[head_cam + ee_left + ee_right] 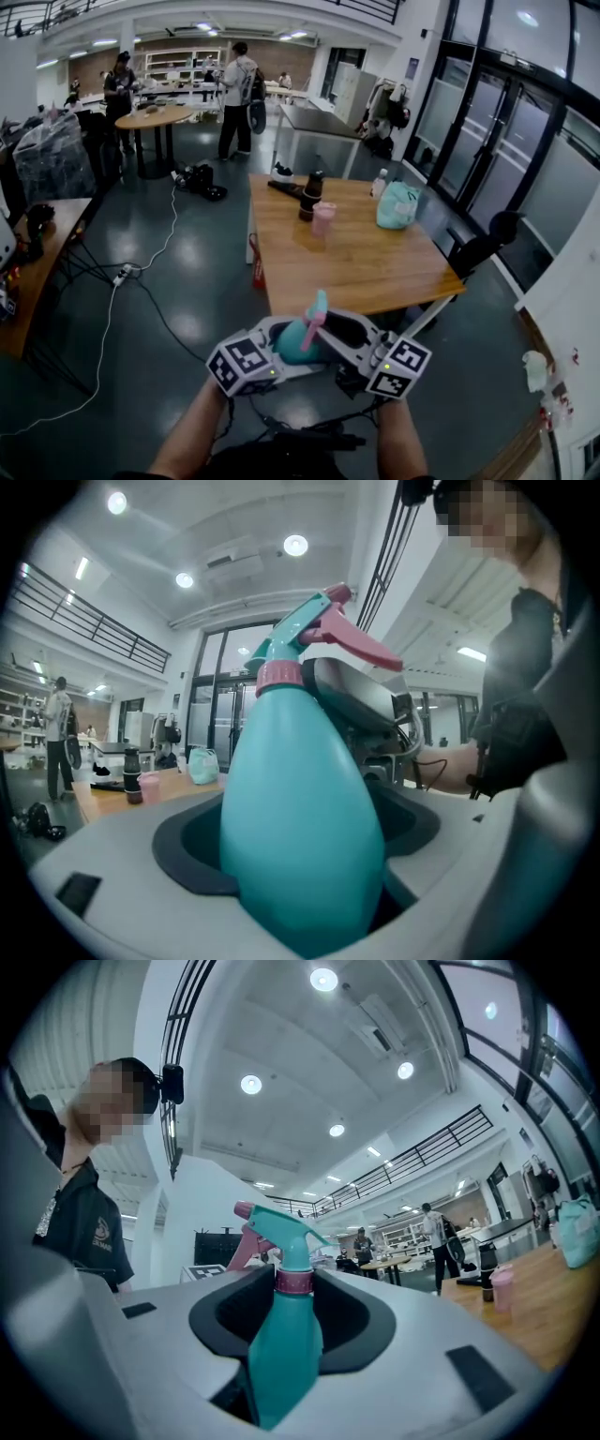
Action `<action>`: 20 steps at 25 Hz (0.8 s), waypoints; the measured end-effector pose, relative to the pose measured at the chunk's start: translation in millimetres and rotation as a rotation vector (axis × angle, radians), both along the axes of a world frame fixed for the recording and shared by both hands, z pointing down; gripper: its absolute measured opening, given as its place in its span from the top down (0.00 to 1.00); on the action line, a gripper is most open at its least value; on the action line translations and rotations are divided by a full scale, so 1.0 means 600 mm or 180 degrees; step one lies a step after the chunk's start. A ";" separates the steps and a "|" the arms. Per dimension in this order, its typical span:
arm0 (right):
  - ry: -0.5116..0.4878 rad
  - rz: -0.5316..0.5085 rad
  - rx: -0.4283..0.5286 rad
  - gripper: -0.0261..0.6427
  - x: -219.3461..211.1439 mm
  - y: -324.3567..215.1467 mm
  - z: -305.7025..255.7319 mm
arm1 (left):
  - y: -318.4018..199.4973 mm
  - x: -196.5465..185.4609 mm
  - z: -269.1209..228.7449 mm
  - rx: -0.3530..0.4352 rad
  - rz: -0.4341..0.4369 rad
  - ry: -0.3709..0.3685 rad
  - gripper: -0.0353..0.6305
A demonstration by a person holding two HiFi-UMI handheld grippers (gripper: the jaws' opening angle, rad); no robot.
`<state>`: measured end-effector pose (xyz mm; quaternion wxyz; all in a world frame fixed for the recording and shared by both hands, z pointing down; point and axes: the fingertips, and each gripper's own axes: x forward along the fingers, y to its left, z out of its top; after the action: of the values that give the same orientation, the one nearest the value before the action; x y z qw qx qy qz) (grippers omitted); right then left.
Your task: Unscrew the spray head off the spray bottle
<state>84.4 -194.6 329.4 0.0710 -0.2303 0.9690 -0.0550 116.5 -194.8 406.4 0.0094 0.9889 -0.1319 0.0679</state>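
A teal spray bottle [296, 345] with a pink collar and pink trigger is held in the air between both grippers, low in the head view. My left gripper [284, 339] is shut on its wide body [300, 836], which fills the left gripper view. The spray head [314, 635] stands up beyond that gripper's jaws. My right gripper [330, 343] comes in from the other side. Its jaws sit against the narrower upper body [284, 1344] just under the pink collar [293, 1281]. The spray head [279, 1227] rises above them, trigger pointing away.
A wooden table [366, 267] stands just ahead with a pink cup [322, 218], a dark bottle [310, 195] and a mint bag [397, 206]. Cables [141, 272] trail over the dark floor at left. People [237, 98] stand at the far tables. Glass doors line the right side.
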 end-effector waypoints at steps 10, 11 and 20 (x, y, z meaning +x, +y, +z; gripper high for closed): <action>0.0103 0.0258 0.0013 0.70 0.008 -0.021 0.002 | -0.025 -0.007 0.002 -0.0029 -0.0261 0.0077 0.31; 0.0088 0.0340 0.0009 0.70 0.014 -0.026 0.001 | -0.033 -0.010 0.003 -0.0017 -0.0359 0.0072 0.31; -0.0070 0.0807 0.0202 0.70 0.008 -0.015 -0.064 | -0.104 -0.048 0.006 -0.0012 -0.1156 0.0023 0.31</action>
<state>89.1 -203.9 291.2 0.0953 -0.3479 0.9325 -0.0174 87.9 -257.2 409.8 0.0239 0.9490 -0.3081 0.0618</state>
